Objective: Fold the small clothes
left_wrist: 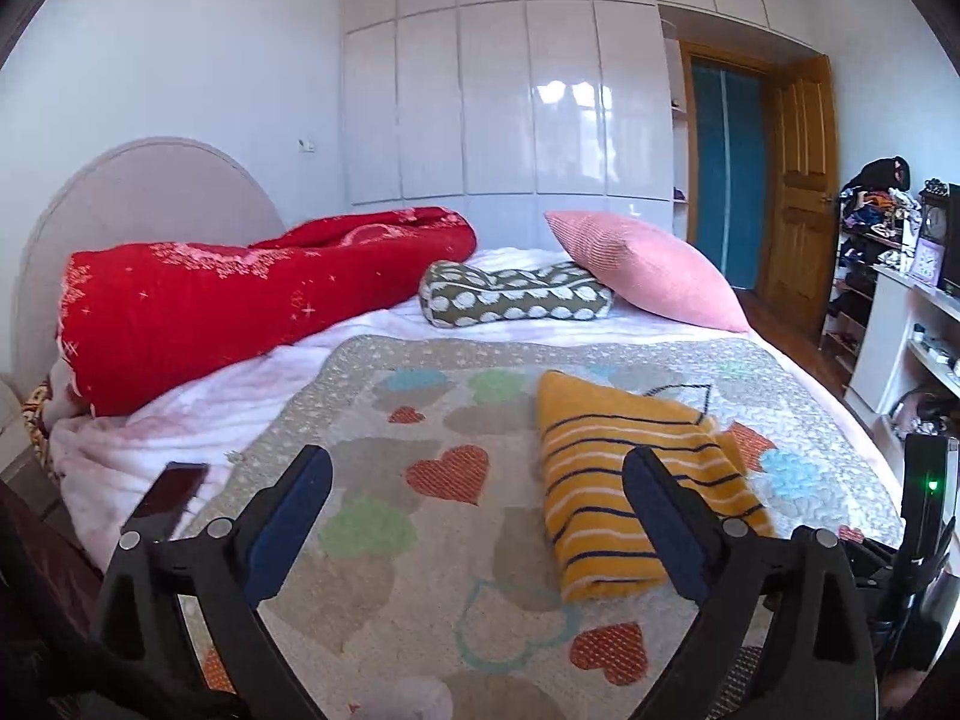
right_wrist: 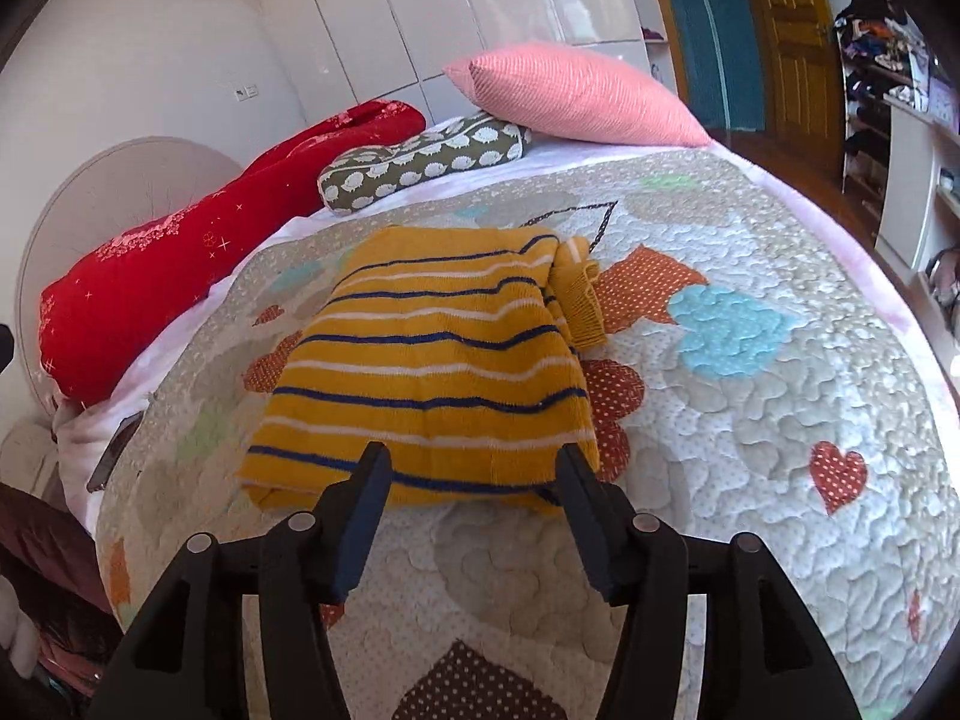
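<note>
I see the yellow striped sweater point(right_wrist: 432, 360) lying folded into a compact rectangle on the quilt point(right_wrist: 750, 432), its navy and white stripes running across it, and a ribbed cuff point(right_wrist: 585, 306) sticking out at its far right corner. It rests flat on the heart-patterned quilt that covers the bed, with nothing on top of it. My right tongs point(right_wrist: 471, 468) hover at the sweater's near edge, jaws spread apart and released, their tips just over the fold but with no cloth pinched between the pads. From the left wrist view the sweater point(left_wrist: 624, 480) sits off to the right, and my left tongs point(left_wrist: 477, 492) are splayed wide and empty above the bare quilt point(left_wrist: 384, 468); the right finger point(left_wrist: 660, 516) overlaps the sweater's edge in the picture, though I cannot tell whether it touches. Beyond the sweater, toward the far side of the bed, lie a green pillow with white spots point(right_wrist: 426, 162) and a pink cushion point(right_wrist: 570, 96) leaning partly over it. A rolled red blanket point(right_wrist: 198, 252) runs along the left side beside the rounded headboard point(left_wrist: 138, 204). Behind the bed stands a glossy white wardrobe point(left_wrist: 510, 102), with a wooden door point(left_wrist: 804, 180) to its right and cluttered shelves point(left_wrist: 870, 240) past that.
</note>
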A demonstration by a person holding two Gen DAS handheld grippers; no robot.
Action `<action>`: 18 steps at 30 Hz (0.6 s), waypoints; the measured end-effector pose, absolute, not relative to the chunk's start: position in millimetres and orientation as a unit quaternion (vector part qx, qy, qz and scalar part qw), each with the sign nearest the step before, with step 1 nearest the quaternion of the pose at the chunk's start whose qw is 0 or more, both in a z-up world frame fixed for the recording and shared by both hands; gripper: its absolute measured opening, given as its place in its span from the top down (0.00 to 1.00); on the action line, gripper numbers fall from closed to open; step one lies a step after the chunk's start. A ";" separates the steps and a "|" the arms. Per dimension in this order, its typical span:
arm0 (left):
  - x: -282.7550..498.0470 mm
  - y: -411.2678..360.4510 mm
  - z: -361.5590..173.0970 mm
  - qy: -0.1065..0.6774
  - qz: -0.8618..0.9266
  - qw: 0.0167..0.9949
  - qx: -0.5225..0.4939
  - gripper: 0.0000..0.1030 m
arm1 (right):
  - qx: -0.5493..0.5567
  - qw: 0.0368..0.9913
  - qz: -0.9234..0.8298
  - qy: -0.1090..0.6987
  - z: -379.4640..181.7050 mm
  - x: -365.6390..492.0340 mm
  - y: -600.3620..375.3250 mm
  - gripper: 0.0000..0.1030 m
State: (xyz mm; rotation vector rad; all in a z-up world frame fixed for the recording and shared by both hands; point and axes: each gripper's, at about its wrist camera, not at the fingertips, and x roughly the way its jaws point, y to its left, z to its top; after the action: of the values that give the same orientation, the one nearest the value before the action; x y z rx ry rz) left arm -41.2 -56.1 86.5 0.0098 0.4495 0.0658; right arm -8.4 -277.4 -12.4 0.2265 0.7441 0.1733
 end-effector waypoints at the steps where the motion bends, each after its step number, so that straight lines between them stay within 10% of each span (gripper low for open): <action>1: -41.4 -58.7 83.3 0.233 0.024 0.972 0.001 0.06 | 0.104 0.926 0.077 0.356 -10.2 -14.8 -275.8 0.33; 11: -52.3 -71.7 73.1 0.271 -0.006 0.963 -0.005 0.06 | 0.065 0.955 -0.007 0.289 10.9 -55.7 -280.1 0.02; 18: -62.8 -73.1 77.7 0.269 -0.026 0.963 -0.015 0.06 | 0.070 0.972 -0.096 0.200 31.1 -85.9 -290.8 0.01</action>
State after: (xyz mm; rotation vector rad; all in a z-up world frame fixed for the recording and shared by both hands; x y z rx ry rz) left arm -62.8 -73.1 77.7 -0.0311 0.5439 -0.0528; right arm -85.9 -290.8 31.1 0.1413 0.4045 -0.1946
